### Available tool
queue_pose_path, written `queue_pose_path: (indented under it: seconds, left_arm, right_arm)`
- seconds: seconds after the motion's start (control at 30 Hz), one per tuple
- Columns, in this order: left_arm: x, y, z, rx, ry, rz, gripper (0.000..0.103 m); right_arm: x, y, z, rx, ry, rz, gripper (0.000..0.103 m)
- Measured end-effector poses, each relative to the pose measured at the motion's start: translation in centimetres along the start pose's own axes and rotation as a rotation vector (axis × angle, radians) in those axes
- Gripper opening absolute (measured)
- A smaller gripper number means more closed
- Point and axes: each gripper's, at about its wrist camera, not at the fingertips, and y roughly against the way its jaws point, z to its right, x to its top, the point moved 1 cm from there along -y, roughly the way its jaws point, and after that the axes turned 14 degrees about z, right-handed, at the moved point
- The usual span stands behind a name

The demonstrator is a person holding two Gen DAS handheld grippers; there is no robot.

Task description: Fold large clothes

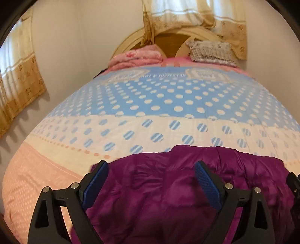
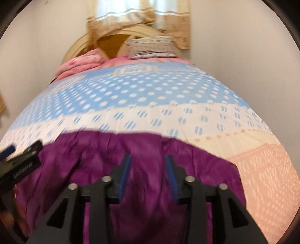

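Purple and shiny, the padded jacket (image 1: 168,187) lies spread and rumpled on the near end of the bed, its far edge reaching the cream band of the quilt (image 1: 150,105), which is printed with blue-striped dots. Over the jacket's left part hangs the left gripper (image 1: 151,169), its jaws spread wide, blue pads (image 1: 94,185) facing each other with nothing between them but the cloth below. The right gripper (image 2: 148,159) is above the middle of the jacket (image 2: 93,150), jaws parted to a narrower gap and gripping nothing; whether its tips touch the fabric cannot be told, as that view is blurred. The left gripper's black body also shows at the left edge of the right wrist view. Beyond the jacket the quilt runs through a blue band with white dots to the head of the bed, where a folded pink blanket (image 1: 135,56) and a grey checked pillow (image 1: 211,51) rest against a wooden headboard (image 1: 172,41). Beige curtains (image 1: 187,15) hang behind it.
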Motion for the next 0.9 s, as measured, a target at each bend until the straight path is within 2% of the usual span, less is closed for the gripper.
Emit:
queue_pose_path:
  seconds: [0.07, 0.17, 0.23, 0.5, 0.9]
  left_arm:
    - [-1.2, -1.2, 1.2, -0.022, -0.023, -0.034, 0.093]
    - [-4.5, -2.8, 2.6, -0.026, -0.071, -0.097, 0.093]
    - [-5.4, -3.4, 2.7, -0.041, -0.065, -0.125, 0.093]
    - [-6.1, -4.1, 2.0, -0.046, -0.016, -0.136, 0.097]
    - [-6.1, -4.3, 1.9, -0.051, -0.006, -0.145, 0.098]
  right_arm:
    - [-0.7, -2.1, -0.5, 0.020, -0.024, -0.039, 0.044]
    - [-2.9, -3.6, -1.5, 0.014, 0.037, -0.080, 0.044]
    - [-4.2, -4.1, -1.6, 0.015, 0.048, -0.097, 0.045]
    - [-4.8, -4.9, -1.2, 0.032, 0.033, -0.106, 0.051]
    - [-5.1, -5.4, -1.8, 0.008, 0.062, -0.114, 0.054]
